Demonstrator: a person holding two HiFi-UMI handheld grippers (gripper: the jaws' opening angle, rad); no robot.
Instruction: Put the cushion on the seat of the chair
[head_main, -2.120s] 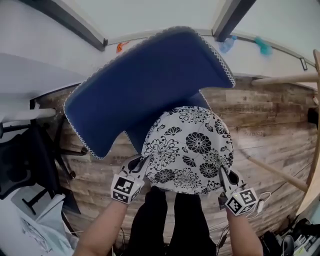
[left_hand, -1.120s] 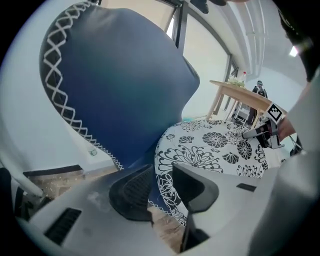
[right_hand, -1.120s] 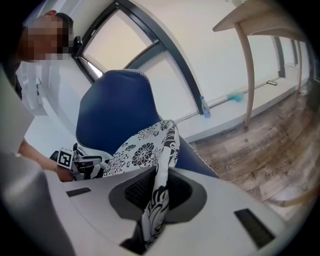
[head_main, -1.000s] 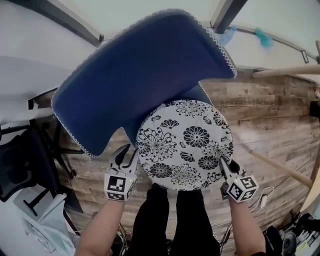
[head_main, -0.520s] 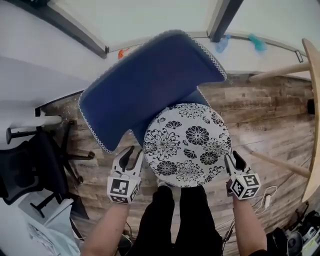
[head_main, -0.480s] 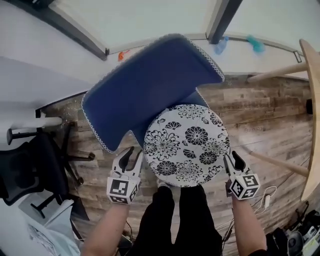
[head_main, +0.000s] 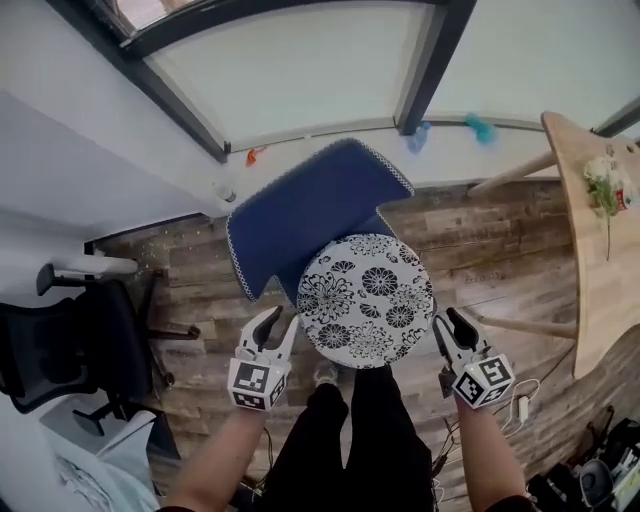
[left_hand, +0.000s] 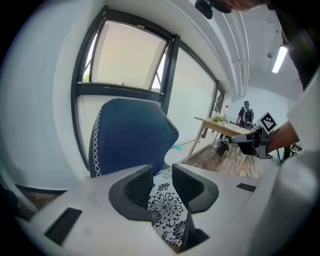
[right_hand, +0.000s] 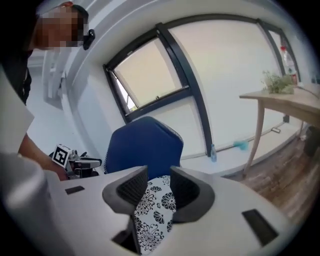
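Cushion: a round cushion (head_main: 366, 298) with a black-and-white flower print lies flat on the seat of the chair, covering nearly all of it.
Chair: a blue upholstered chair (head_main: 305, 205) with white stitched trim along the edge of its back; the back rises behind the cushion, toward the window.
Left gripper: the left gripper (head_main: 280, 320) is just off the cushion's near-left rim, clear of it. In the left gripper view its jaws (left_hand: 161, 182) are spread with nothing pinched; the flower print (left_hand: 167, 210) shows through the gap, farther off.
Right gripper: the right gripper (head_main: 446, 322) is by the cushion's near-right rim, not touching it. In the right gripper view its jaws (right_hand: 157, 187) are spread wide and hold nothing; the cushion (right_hand: 155, 210) and the blue chair back (right_hand: 142, 145) lie beyond the gap.
Person: dark-trousered legs (head_main: 360, 440) stand right in front of the chair, between the two grippers.
Floor: wood planks (head_main: 500, 230).
Surroundings: a large window (head_main: 300, 70) behind the chair, a light wooden table (head_main: 590, 250) at the right with a small plant (head_main: 603, 185) on it, and a black office chair (head_main: 60, 340) at the left.
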